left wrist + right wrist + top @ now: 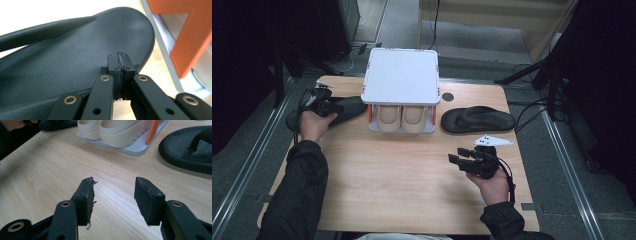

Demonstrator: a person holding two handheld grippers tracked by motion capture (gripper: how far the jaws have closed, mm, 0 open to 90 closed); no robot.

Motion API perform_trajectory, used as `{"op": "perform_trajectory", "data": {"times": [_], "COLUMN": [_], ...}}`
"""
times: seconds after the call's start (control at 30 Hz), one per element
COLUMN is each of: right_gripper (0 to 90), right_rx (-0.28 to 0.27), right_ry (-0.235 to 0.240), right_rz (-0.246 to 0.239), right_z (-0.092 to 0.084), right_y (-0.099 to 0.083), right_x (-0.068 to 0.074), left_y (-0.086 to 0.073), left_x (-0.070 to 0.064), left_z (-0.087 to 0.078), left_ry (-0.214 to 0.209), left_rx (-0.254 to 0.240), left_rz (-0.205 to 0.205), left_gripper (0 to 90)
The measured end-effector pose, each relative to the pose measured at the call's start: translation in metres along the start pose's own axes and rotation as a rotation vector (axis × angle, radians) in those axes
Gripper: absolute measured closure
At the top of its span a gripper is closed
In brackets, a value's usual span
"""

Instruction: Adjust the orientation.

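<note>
the left gripper (pixel 120 60) has its jaws pressed together over the edge of a black sandal (pixel 75 62); whether any of it is pinched between them i cannot tell. that sandal lies left of the shoe rack (pixel 401 75). the right gripper (pixel 113 195) hangs wide open and empty above the table (pixel 402 185), near the other sandal (pixel 478 120).

Black sleeves (pixel 294 200) on both arms. Both grippers black: left (pixel 120 58) and right (pixel 113 192) with brass-ringed pivots, worn ragged pads; right carries grey three-cornered plate (pixel 493 141), black cable (pixel 511 182).
</note>
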State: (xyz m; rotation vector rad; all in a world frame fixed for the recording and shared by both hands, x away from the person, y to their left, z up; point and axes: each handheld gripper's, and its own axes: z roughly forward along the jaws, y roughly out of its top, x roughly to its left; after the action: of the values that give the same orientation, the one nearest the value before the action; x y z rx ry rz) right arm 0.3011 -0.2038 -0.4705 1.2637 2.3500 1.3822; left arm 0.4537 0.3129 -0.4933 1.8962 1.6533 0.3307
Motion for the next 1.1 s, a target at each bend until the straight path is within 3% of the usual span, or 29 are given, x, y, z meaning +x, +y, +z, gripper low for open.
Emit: {"op": "perform_trajectory", "data": {"times": [0.27, 0.4, 0.5, 0.6, 0.67, 0.77, 0.87, 1.1], "right_gripper": [50.9, 50.8, 50.8, 50.8, 50.8, 50.8, 50.8, 50.7], "right_rx": [-0.006, -0.005, -0.004, -0.003, 0.001, 0.004, 0.006, 0.004], "right_ry": [0.016, 0.025, 0.027, 0.028, 0.033, 0.037, 0.039, 0.036], "right_rz": [-0.002, -0.005, -0.009, -0.012, -0.015, -0.014, -0.016, -0.009], "right_z": [0.005, 0.007, 0.009, 0.010, 0.012, 0.013, 0.014, 0.013], "right_y": [0.007, 0.010, 0.012, 0.013, 0.013, 0.014, 0.014, 0.014], "right_x": [-0.003, -0.004, -0.004, -0.004, -0.004, -0.003, -0.003, -0.003], "left_y": [-0.020, -0.030, -0.042, -0.048, -0.057, -0.065, -0.071, -0.086], "left_x": [-0.001, -0.007, -0.013, -0.016, -0.021, -0.027, -0.030, -0.029], "left_z": [-0.015, -0.023, -0.029, -0.033, -0.036, -0.038, -0.041, -0.051], "left_ry": [-0.010, -0.003, -0.011, -0.015, -0.050, -0.055, -0.080, -0.087], "left_rx": [0.031, 0.046, 0.050, 0.056, 0.077, 0.086, 0.095, 0.098], "left_rz": [0.037, 0.057, 0.105, 0.108, 0.118, 0.149, 0.144, 0.134], "left_gripper": [89.8, 89.4, 88.7, 88.8, 88.8, 88.7, 88.6, 88.7]}}
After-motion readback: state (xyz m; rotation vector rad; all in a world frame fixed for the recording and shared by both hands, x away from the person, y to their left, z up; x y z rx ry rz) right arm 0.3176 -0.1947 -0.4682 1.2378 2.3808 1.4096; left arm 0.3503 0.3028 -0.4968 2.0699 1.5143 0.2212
